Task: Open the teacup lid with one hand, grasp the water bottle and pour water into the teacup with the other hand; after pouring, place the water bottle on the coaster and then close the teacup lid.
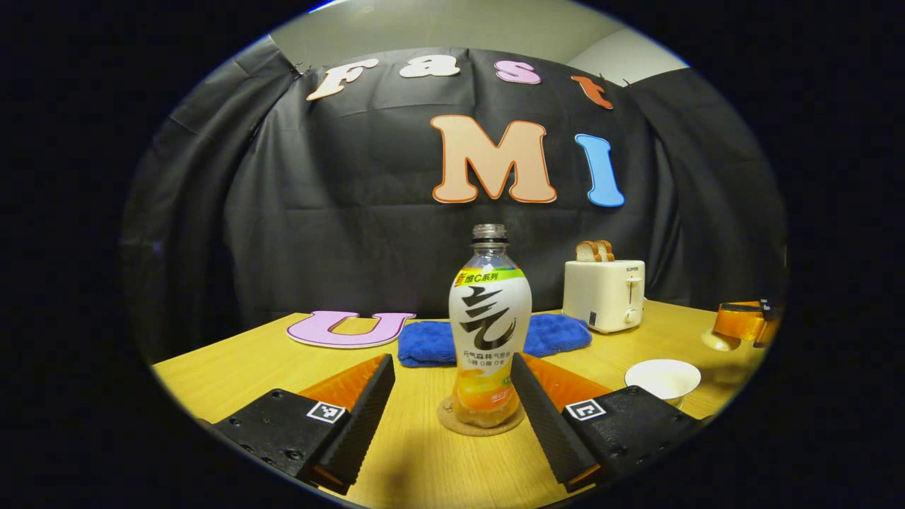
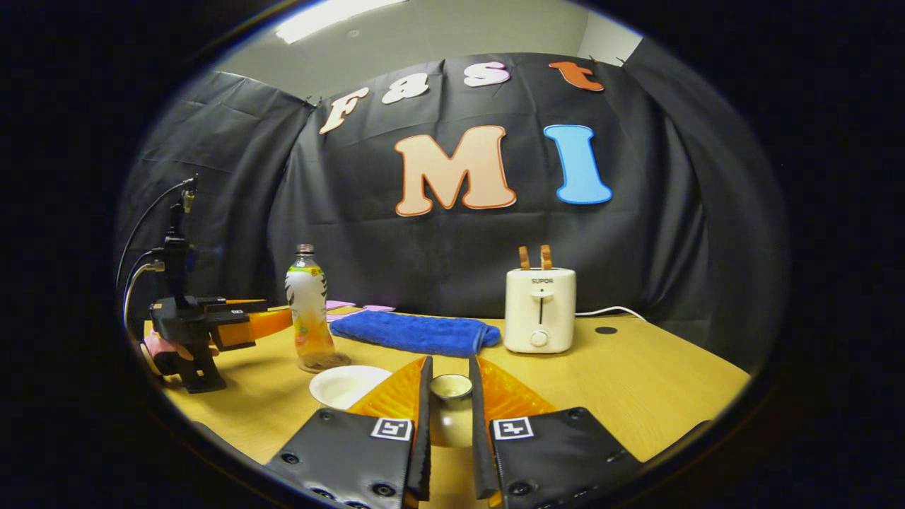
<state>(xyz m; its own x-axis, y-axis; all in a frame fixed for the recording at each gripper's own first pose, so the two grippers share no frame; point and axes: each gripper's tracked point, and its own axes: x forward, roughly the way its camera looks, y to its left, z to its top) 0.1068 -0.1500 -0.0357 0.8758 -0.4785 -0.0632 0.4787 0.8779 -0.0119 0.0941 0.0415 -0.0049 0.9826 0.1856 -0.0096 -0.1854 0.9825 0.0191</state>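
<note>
The water bottle (image 1: 490, 332) stands upright on a round cork coaster (image 1: 452, 423), uncapped, with orange liquid in its lower part. My left gripper (image 1: 451, 358) is open around it; the right-hand finger lies against the bottle's side and the other stands apart. The white teacup (image 1: 662, 378) sits uncovered to the right. In the right gripper view my right gripper (image 2: 450, 371) is shut on the cream teacup lid (image 2: 451, 387), held above the table just right of the teacup (image 2: 346, 385). The bottle (image 2: 308, 311) and left gripper (image 2: 283, 320) show at the left there.
A folded blue towel (image 2: 413, 332) lies behind the cup. A white toaster (image 2: 540, 309) with bread in its slots stands at the back, its cord running right. The wooden table (image 2: 636, 382) stretches right of my right gripper. A hand holds the left gripper (image 2: 159, 346).
</note>
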